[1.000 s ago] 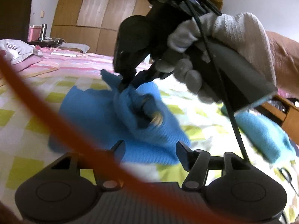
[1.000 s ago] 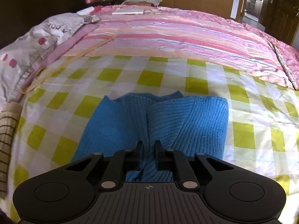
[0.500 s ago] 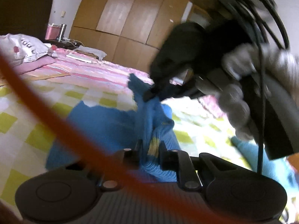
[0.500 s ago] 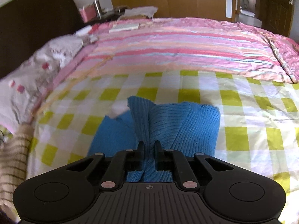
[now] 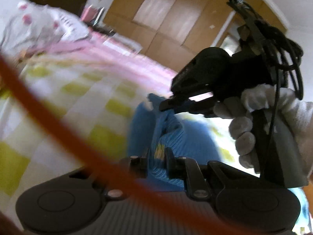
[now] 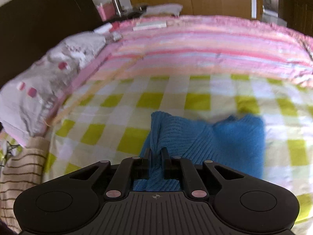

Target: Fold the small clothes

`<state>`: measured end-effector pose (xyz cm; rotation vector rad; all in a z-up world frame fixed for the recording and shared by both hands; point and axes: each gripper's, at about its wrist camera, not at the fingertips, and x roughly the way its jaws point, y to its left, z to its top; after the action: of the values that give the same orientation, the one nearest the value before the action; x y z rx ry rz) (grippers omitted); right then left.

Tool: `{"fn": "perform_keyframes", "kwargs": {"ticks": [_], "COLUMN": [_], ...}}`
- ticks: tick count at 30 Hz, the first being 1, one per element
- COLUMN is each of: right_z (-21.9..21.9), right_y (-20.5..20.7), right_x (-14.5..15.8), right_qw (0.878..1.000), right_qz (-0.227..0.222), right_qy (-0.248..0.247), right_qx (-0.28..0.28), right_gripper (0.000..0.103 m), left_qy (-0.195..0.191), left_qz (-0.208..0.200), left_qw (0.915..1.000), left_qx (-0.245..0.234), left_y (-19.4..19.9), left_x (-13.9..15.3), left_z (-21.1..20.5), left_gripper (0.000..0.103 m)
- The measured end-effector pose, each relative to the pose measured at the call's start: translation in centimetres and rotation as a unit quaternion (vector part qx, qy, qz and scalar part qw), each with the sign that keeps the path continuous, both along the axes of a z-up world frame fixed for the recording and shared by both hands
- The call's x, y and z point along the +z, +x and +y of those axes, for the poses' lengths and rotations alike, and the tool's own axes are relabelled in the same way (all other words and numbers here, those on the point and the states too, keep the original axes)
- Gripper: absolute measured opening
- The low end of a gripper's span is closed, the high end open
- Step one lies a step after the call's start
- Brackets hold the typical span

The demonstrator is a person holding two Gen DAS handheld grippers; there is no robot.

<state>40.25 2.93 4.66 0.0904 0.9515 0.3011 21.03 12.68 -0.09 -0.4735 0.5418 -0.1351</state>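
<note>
A small blue knit sweater (image 6: 225, 137) lies partly lifted on the green-and-white checked bedspread (image 6: 152, 98). My left gripper (image 5: 156, 156) is shut on a bunched fold of the blue sweater (image 5: 176, 137). My right gripper (image 6: 156, 152) is shut on another edge of the same sweater, which rises as a ridge between its fingers. In the left wrist view the right gripper (image 5: 166, 104) comes in from the right, held by a gloved hand (image 5: 254, 121), pinching the sweater's upper edge.
A pink striped quilt (image 6: 195, 45) covers the far half of the bed. A grey patterned pillow (image 6: 49, 78) lies at the left, a brown-striped cloth (image 6: 17, 172) below it. An orange cable (image 5: 58, 133) crosses the left wrist view. Wooden wardrobes (image 5: 166, 19) stand behind.
My left gripper closed on a fold of the blue sweater. Both grippers then shifted sideways, pulling the sweater up and across the bedspread; its left part is now lifted off the bed.
</note>
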Motion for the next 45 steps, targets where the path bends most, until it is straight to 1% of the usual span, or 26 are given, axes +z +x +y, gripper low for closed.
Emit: {"fn": "perform_keyframes", "kwargs": {"ticks": [2,3,5,7,8,10,13,15,17,18,20,23,25,28,30,31,32,34,35,39,41,43,45], "right_z": [0.6,0.9,1.2,1.1,0.8,0.1,-1.8,-3.4,-5.3,-6.1,-8.0,-10.3,-11.5,-12.7,-13.0,-13.0,-13.2,-12.9,-12.7,-11.9,-11.8,-11.7,-11.8], "right_y": [0.3,0.3,0.0,0.2,0.3,0.0,-1.6,-2.9,-4.6,-5.5,-7.0,-8.3,-8.7,-8.9,-9.2,-9.5,-9.7,-9.7,-9.7,-9.7,-9.5,-9.2,-9.0], "right_x": [-1.7,-2.2,-2.5,-2.6,-2.5,-1.8,0.2,1.8,3.1,3.5,3.8,3.0,2.0,0.0,-1.1,-1.8,-2.3,-3.6,-4.1,-5.0,-5.3,-5.9,-6.4], "right_qw": [1.0,1.0,1.0,0.999,0.999,0.998,0.995,0.993,0.992,0.992,0.992,0.992,0.992,0.994,0.994,0.994,0.993,0.992,0.992,0.993,0.994,0.995,0.995], "right_qz": [0.012,0.012,0.005,0.01,0.014,0.009,-0.014,-0.037,-0.065,-0.08,-0.098,-0.095,-0.093,-0.066,-0.052,-0.048,-0.043,-0.027,-0.027,-0.035,-0.037,-0.027,-0.021], "right_qy": [0.002,0.004,0.013,0.031,0.039,0.06,0.098,0.11,0.104,0.097,0.081,0.079,0.074,0.074,0.084,0.092,0.1,0.114,0.114,0.111,0.095,0.094,0.097], "right_qx": [-0.005,-0.002,0.0,-0.005,-0.006,-0.003,0.008,0.014,0.013,0.01,-0.002,-0.02,-0.037,-0.05,-0.046,-0.046,-0.046,-0.039,-0.039,-0.035,-0.028,-0.028,-0.031], "right_gripper": [0.01,0.01,0.013,0.016,0.019,0.019,0.019,0.024,0.032,0.033,0.038,0.04,0.041,0.044,0.051,0.059,0.064,0.066,0.069,0.072,0.073,0.073,0.073], "left_qy": [0.0,-0.006,-0.016,-0.008,-0.004,0.002,0.013,0.034,0.055,0.062,0.078,0.105,0.124,0.142,0.158,0.16,0.157,0.155,0.163,0.182,0.166,0.15,0.154], "left_qz": [0.017,0.023,0.025,0.027,0.028,0.029,0.028,0.017,-0.003,-0.013,-0.036,-0.053,-0.052,-0.025,-0.004,0.004,0.014,0.029,0.032,0.042,0.049,0.057,0.058], "left_qw": [0.9998,0.9997,0.9995,0.9996,0.9995,0.9995,0.9994,0.999,0.9982,0.9978,0.9963,0.9926,0.9895,0.988,0.9865,0.9862,0.9865,0.986,0.9846,0.9801,0.9827,0.9849,0.9842], "left_qx": [0.008,0.011,0.013,0.01,0.012,0.015,0.018,0.025,0.024,0.019,0.003,-0.03,-0.054,-0.055,-0.043,-0.042,-0.045,-0.053,-0.054,-0.066,-0.065,-0.065,-0.066], "left_y": [0.4,0.5,0.3,0.3,0.0,-0.6,-1.1,-1.9,-2.2,-2.2,-1.5,0.0,1.4,3.8,5.1,5.4,5.6,5.9,5.7,4.8,4.8,5.1,5.2], "left_x": [-1.2,-1.7,-2.0,-1.7,-1.6,-1.3,-0.4,0.7,2.0,2.7,3.7,4.3,3.9,2.7,2.0,1.7,1.3,0.4,0.0,-0.9,-1.1,-1.2,-1.3], "left_z": [0.7,1.1,1.4,1.4,1.4,1.5,2.0,1.9,1.5,1.3,0.3,-2.0,-3.4,-3.6,-3.0,-2.6,-2.1,-1.6,-1.6,-1.8,-1.3,-0.8,-1.0], "left_gripper": [0.021,0.022,0.022,0.023,0.027,0.029,0.031,0.031,0.033,0.037,0.04,0.042,0.043,0.043,0.043,0.043,0.048,0.052,0.053,0.054,0.056,0.057,0.058]}}
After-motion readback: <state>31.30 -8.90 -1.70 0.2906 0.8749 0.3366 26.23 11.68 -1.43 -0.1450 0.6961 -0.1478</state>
